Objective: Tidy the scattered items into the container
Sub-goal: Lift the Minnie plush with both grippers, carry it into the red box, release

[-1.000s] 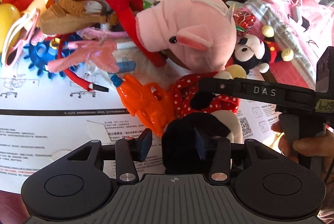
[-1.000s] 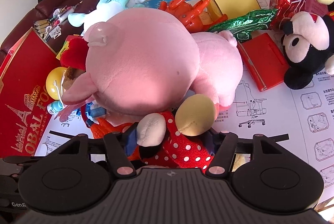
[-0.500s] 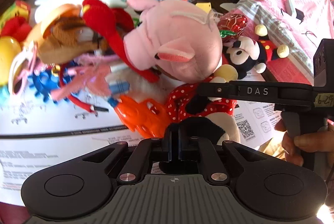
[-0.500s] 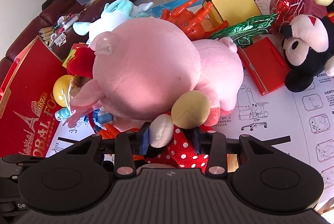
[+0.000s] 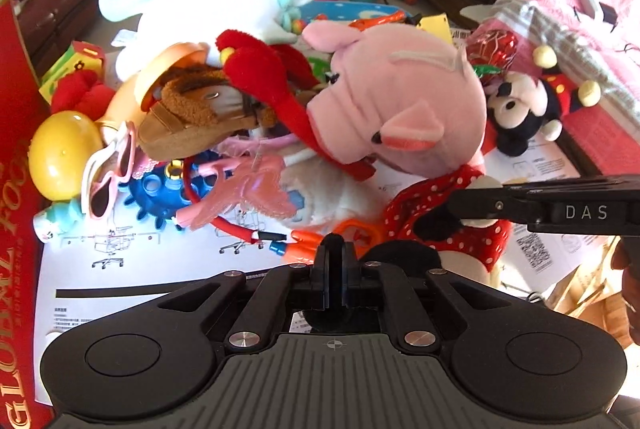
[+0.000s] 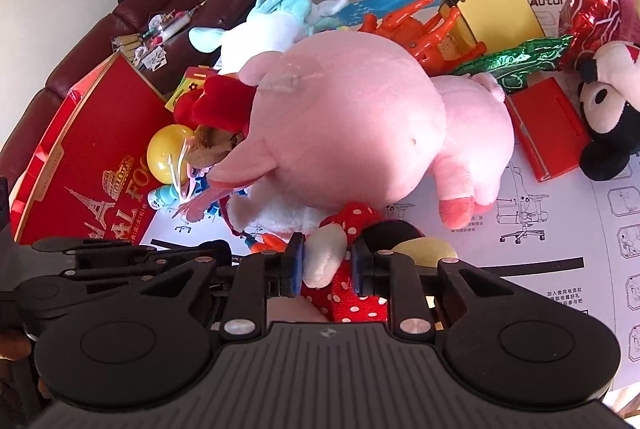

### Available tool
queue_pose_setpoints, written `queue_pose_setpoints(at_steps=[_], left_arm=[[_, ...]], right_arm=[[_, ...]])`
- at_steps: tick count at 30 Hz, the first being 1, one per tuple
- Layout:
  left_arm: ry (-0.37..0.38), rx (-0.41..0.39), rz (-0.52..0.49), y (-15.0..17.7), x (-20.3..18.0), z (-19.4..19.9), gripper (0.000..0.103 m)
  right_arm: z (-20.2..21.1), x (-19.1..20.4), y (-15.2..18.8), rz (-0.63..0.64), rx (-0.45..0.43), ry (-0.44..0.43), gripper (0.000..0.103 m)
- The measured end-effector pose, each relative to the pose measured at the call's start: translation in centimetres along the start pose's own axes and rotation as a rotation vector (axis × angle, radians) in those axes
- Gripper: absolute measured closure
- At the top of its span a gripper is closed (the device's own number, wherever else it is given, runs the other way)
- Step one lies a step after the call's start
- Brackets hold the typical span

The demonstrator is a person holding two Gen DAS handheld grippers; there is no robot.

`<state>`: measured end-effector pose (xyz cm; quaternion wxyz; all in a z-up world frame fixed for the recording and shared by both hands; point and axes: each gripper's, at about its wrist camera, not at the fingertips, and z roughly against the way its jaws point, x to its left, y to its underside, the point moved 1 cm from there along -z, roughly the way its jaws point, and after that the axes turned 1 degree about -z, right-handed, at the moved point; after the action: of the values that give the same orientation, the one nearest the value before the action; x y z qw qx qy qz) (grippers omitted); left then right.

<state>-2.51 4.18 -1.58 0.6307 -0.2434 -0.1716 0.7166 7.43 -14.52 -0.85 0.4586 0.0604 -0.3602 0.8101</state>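
Note:
A Minnie doll in a red polka-dot dress (image 5: 432, 197) lies on the white instruction sheet, below a big pink pig plush (image 5: 400, 101). My left gripper (image 5: 334, 269) is shut, and the doll's black ear (image 5: 400, 257) appears pinched in it. My right gripper (image 6: 326, 261) has its jaws closing; the pads press the doll's cream hand (image 6: 324, 253) and dotted fabric between them. Its fingers (image 5: 500, 205) reach in from the right in the left wrist view. The red box (image 6: 80, 165) stands at the left.
Toys are piled behind the pig: a red plush (image 5: 256, 69), a brown shoe (image 5: 192, 117), a yellow ball (image 5: 60, 153), pink sunglasses (image 5: 108, 173), a white plush (image 5: 224, 9). A Mickey doll (image 6: 608, 109) and a red case (image 6: 548, 129) lie right. A hand (image 5: 632, 293) holds the right gripper.
My left jaws went from open around the black ear to shut, and that view tilted up. My right jaws narrowed onto the doll's cream hand.

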Motion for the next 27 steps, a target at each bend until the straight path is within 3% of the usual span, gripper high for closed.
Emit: queue_pose_setpoints(at_steps=[7, 12, 27], left_arm=[[-0.008, -0.013, -0.032, -0.3, -0.6, 0.0, 0.103], [-0.029, 0.017, -0.032, -0.3, -0.6, -0.5, 0.103], [-0.085, -0.065, -0.083, -1.6, -0.3, 4.1, 0.103]], right_arm=[[-1.1, 0.8, 0.1, 0.098, -0.023, 0.046, 0.067], [-1.5, 1.6, 0.6, 0.183, 0.004, 0.078, 0.075], [3.6, 4.8, -1.6, 0.156, -0.014, -0.066, 0.076]])
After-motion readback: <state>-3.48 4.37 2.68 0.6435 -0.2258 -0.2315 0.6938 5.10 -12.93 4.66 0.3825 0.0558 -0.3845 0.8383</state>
